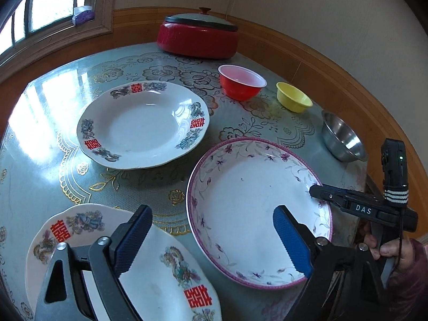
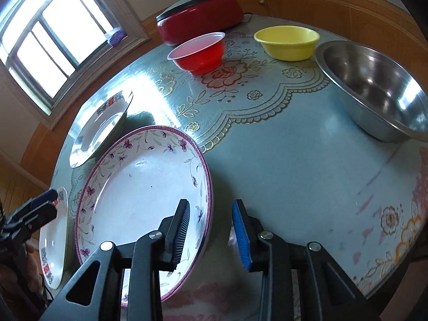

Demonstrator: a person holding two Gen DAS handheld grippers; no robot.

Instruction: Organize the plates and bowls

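Note:
A deep plate with a purple flowered rim (image 1: pixel 251 208) (image 2: pixel 139 187) lies at the table's near side. A white plate with red characters (image 1: pixel 141 123) (image 2: pixel 99 131) lies beyond it. A second such plate (image 1: pixel 165 281) (image 2: pixel 54 243) lies nearest, under my left gripper (image 1: pixel 211 238), which is open and empty, one finger over it and one over the purple plate. My right gripper (image 2: pixel 211 230) (image 1: pixel 329 195) is open, its jaws on either side of the purple plate's right rim. A red bowl (image 1: pixel 240 83) (image 2: pixel 200 53), a yellow bowl (image 1: pixel 293 97) (image 2: pixel 287 42) and a steel bowl (image 1: pixel 342 139) (image 2: pixel 374 88) stand along the right.
A red lidded electric pot (image 1: pixel 198 36) (image 2: pixel 198 13) stands at the table's far edge by the wood-panelled wall. The round table (image 1: pixel 40 187) (image 2: pixel 294 165) has a blue-green flowered cover. A window is at the left.

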